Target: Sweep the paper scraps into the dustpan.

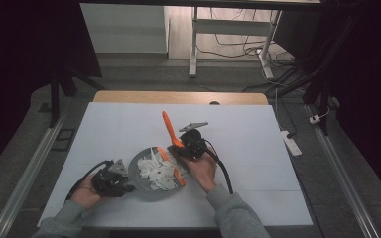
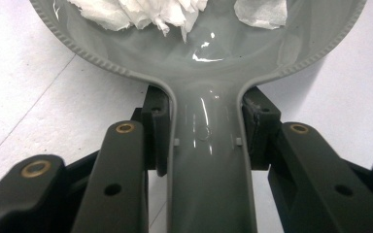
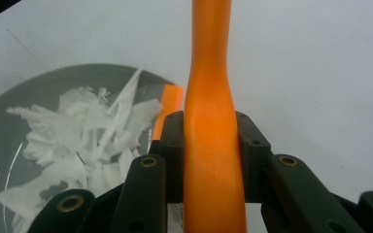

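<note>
1. Left gripper [image 1: 124,187], at the near-left edge of the grey dish [image 1: 144,191], is clamped on the dish's handle [image 2: 206,160].
2. White paper shreds [image 1: 155,169] lie heaped inside the dish.
3. Right gripper [image 1: 181,148], at the dish's far-right rim, is closed on an orange tool handle [image 3: 212,145] that rises beyond the dish over the white surface [image 1: 253,148].
</note>
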Demonstrator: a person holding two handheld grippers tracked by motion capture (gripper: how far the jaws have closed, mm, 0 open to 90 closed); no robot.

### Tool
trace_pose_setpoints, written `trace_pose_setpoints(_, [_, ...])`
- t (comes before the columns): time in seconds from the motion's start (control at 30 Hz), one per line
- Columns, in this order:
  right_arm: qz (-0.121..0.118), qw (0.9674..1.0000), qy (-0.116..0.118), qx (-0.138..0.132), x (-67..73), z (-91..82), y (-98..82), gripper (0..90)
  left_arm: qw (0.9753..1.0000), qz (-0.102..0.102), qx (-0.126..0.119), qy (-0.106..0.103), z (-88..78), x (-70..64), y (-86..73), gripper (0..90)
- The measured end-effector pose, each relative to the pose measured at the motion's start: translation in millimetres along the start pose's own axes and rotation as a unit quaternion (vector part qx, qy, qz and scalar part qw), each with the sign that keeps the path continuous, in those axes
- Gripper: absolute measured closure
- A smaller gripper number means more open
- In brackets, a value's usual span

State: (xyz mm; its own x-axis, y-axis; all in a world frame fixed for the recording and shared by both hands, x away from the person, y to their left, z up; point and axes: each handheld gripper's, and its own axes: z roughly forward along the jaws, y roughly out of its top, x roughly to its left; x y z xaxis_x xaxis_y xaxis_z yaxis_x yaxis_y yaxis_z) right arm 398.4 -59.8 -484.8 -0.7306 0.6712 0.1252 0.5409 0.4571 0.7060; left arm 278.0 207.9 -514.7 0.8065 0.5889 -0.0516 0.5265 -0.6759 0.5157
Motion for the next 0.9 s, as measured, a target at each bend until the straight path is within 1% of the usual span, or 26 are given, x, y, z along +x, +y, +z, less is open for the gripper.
trace_pose_setpoints(0.03, [0.0,1.0,0.0,0.0,0.0,0.0,0.0,70.5,1.0,0.001,0.002,0.001,0.2,-0.3,0.6,62.1])
trace_pose_setpoints(0.07, [-0.001,0.9999,0.012,0.001,6.7,5.3,2.5,70.5,1.0,0.002,0.001,0.0,0.6,-0.5,1.1,62.1])
trace_pose_setpoints(0.13, [-0.009,0.9997,0.024,0.002,16.0,10.8,5.2,70.5,1.0,0.002,0.001,0.0,1.3,-0.7,1.6,62.1])
trace_pose_setpoints(0.17, [-0.009,0.9997,0.024,0.002,16.0,10.8,5.2,70.5,1.0,0.001,0.001,0.0,1.5,-0.7,1.5,62.1])
trace_pose_setpoints(0.2, [-0.02,0.9992,0.035,-0.001,26.4,14.1,8.7,70.5,1.0,0.002,0.002,-0.001,1.3,-0.3,1.3,62.1])
trace_pose_setpoints(0.23, [-0.022,0.999,0.04,-0.002,31.9,14.6,10.8,70.5,1.0,0.0,0.001,-0.001,1.3,-0.2,1.2,62.1])
trace_pose_setpoints(0.27, [-0.022,0.9985,0.051,-0.005,36.0,15.0,12.7,70.5,1.0,0.0,0.001,-0.001,1.4,-0.3,1.1,62.1])
trace_pose_setpoints(0.33, [-0.015,0.9966,0.081,-0.008,43.6,16.0,16.0,70.5,1.0,-0.001,0.0,-0.001,1.5,-0.4,1.2,62.1])
trace_pose_setpoints(0.37, [-0.016,0.9957,0.091,-0.008,47.4,16.7,17.2,70.5,1.0,-0.001,0.0,-0.001,1.5,-0.4,1.2,62.1])
trace_pose_setpoints(0.4, [-0.016,0.9957,0.091,-0.008,47.4,16.7,17.2,70.5,1.0,-0.001,0.0,-0.001,1.4,-0.5,1.1,62.1])
trace_pose_setpoints(0.47, [-0.024,0.9949,0.097,-0.011,53.8,16.5,19.0,70.4,1.0,-0.001,-0.001,-0.001,1.5,-0.6,0.9,62.1])
trace_pose_setpoints(0.5, [-0.025,0.9947,0.099,-0.015,54.7,15.0,19.9,70.4,1.0,-0.002,-0.002,-0.001,1.5,-0.6,0.6,62.0])
trace_pose_setpoints(0.57, [-0.018,0.9946,0.099,-0.025,52.0,9.1,21.6,70.5,1.0,-0.002,-0.002,-0.001,1.6,-0.2,0.1,62.0])
trace_pose_setpoints(0.6, [-0.017,0.9949,0.092,-0.036,45.2,2.0,23.2,70.5,1.0,-0.002,-0.003,-0.001,1.7,0.0,0.0,62.1])
trace_pose_setpoints(0.67, [-0.016,0.9951,0.086,-0.046,37.9,-6.1,24.4,70.4,1.0,-0.002,-0.004,-0.002,1.9,0.7,-0.4,62.0])
trace_pose_setpoints(0.7, [-0.016,0.9951,0.086,-0.046,37.9,-6.1,24.4,70.4,1.0,-0.002,-0.005,-0.003,2.0,0.9,-0.6,62.0])
trace_pose_setpoints(0.8, [-0.009,0.9953,0.078,-0.057,28.4,-17.2,25.4,70.5,1.0,-0.004,-0.008,-0.003,2.6,1.7,-1.6,62.0])
trace_pose_setpoints(0.9, [-0.003,0.9952,0.072,-0.066,21.1,-24.4,25.3,70.5,0.9999,-0.008,-0.013,-0.003,3.5,3.0,-2.7,62.1])
